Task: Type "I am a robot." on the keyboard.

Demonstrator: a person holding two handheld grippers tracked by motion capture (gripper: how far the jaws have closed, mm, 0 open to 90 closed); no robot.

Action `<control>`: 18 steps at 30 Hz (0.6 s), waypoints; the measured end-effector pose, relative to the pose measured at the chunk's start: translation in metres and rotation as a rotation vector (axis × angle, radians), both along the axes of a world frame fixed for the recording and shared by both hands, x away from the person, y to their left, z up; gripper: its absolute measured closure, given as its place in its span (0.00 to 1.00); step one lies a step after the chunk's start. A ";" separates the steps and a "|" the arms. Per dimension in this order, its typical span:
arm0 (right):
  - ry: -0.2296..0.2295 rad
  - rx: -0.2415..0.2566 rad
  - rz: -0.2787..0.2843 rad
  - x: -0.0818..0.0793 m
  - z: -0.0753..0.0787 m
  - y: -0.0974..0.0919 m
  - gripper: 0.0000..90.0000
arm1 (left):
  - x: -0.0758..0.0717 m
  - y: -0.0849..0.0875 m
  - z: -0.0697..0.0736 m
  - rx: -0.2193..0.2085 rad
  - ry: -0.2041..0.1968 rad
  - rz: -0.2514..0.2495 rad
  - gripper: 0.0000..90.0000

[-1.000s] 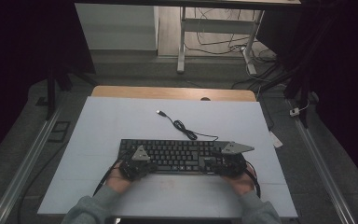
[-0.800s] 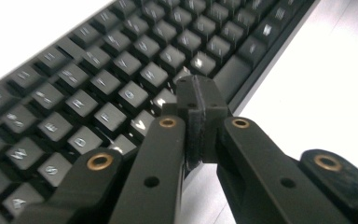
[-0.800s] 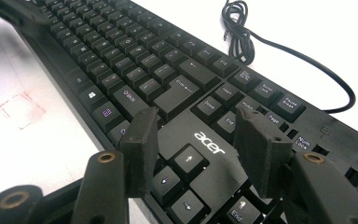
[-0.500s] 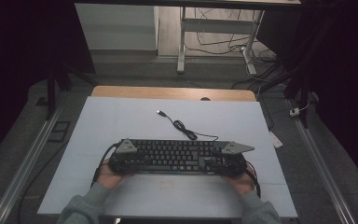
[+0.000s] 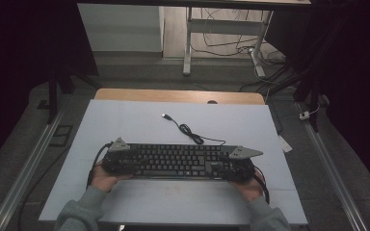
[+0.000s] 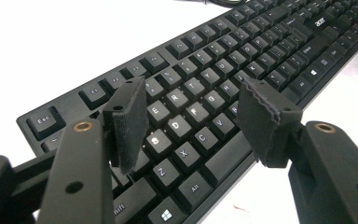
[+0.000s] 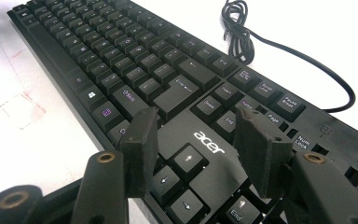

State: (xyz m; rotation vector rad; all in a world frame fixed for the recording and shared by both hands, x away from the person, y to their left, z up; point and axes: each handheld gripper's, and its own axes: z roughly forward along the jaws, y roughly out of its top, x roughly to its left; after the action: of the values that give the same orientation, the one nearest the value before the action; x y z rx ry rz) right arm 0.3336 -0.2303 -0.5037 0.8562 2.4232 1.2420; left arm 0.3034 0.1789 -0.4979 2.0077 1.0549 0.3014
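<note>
A black keyboard [image 5: 178, 161] lies across the white tabletop [image 5: 125, 125], near its front edge. Its cable [image 5: 192, 134] curls toward the back and ends in a USB plug [image 5: 165, 116]. My left gripper [image 5: 118, 161] is over the keyboard's left end. In the left gripper view its jaws have just been opening; the gripper [image 6: 193, 116] hovers above the letter keys [image 6: 186, 116] with nothing pinched between the pads. My right gripper [image 5: 236, 166] is over the keyboard's right end. It stands open [image 7: 196, 140] above the arrow keys [image 7: 186, 158] and the brand logo [image 7: 209, 142].
A wooden strip [image 5: 173, 95] borders the table's far side. Metal rails [image 5: 24, 168] run along the floor on both sides. A small white tag [image 5: 285, 143] lies off the right edge. Desk legs and loose wires [image 5: 231, 43] stand beyond the table.
My left hand has slid leftward along the keyboard to its left end. The right hand and the keyboard have stayed where they were.
</note>
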 end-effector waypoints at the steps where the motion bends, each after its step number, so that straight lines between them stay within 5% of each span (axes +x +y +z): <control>1: -0.001 0.000 0.000 0.000 0.000 0.000 0.55 | 0.000 0.000 0.000 0.003 0.000 0.000 0.47; 18: 0.002 -0.001 0.001 0.000 0.000 0.000 0.55 | 0.002 0.000 -0.002 0.019 0.006 0.014 0.46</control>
State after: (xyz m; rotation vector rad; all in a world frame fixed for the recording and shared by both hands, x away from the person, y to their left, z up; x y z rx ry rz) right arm 0.3339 -0.2303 -0.5037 0.8565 2.4263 1.2406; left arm 0.3056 0.1792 -0.5002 2.0201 1.0744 0.3143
